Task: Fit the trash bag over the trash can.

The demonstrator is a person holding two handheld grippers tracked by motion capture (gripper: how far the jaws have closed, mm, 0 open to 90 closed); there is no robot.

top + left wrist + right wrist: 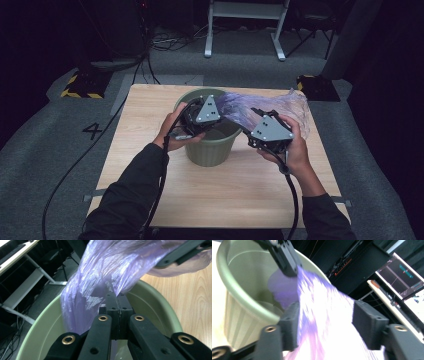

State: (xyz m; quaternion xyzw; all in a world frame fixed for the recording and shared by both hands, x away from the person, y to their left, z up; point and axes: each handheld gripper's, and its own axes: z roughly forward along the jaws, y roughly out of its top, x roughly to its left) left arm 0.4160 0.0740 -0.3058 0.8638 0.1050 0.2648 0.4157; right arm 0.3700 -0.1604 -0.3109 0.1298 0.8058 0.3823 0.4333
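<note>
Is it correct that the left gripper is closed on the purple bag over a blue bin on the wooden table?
Not quite: the bin is green, as the high view shows. The left gripper is closed on the purple bag over it, on the wooden table.

One sign could be read: a dark numeral "4" [92, 131] was marked on the grey floor [60, 150], well to the left of the left gripper [200, 117] and beyond the wooden table's [150, 150] left edge. No other lettering, label or brand could be made out.
</note>
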